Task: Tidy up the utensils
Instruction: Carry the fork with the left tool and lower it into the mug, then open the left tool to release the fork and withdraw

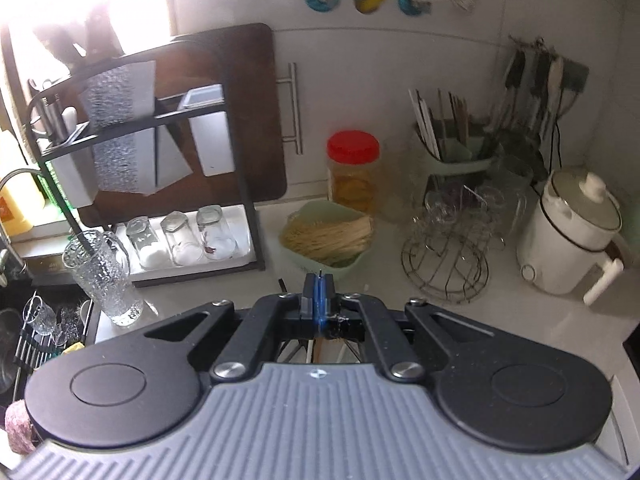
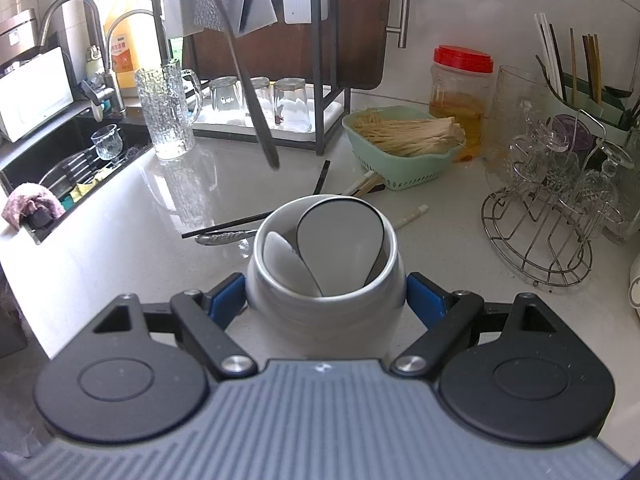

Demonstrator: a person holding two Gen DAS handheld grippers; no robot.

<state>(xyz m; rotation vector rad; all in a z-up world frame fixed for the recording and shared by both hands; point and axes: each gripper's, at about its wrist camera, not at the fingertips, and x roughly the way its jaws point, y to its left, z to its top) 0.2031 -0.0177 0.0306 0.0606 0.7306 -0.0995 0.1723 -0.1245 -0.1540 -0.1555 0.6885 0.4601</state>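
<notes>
The long dark utensil (image 2: 256,104) hanging in the air over the surface (image 2: 132,240) is slim and stiff. It is probably light, and likely to swing or slip if you pinch it only at one end. It is blurred, so you cannot tell whether it is a chopstick or a thin handle, and its upper end runs out of the right wrist view. Your left hand-held gripper (image 1: 318,294) has its fingers pressed together, with only a thin dark tip poking out past them. It is probably pinching that utensil, but the contact itself is hidden.

Just below, your right hand-held gripper (image 2: 326,300) is spread wide and clamped on the white crock (image 2: 320,320), which stands on the surface. Treat the crock as heavy, glazed and breakable, and keep the pads on its widest part. Two white spoons (image 2: 340,240) already lean inside it, so there is little room left at the mouth.

Beyond the crock, loose pieces lie flat on the surface: a black chopstick (image 2: 232,225), a metal spoon handle (image 2: 224,238) and a pale chopstick (image 2: 410,215). Flat sticks on a glossy top are hard to lift, so take them near the middle. The crock hides part of them. More sticks lie half hidden beside the green basket (image 2: 400,172).
</notes>
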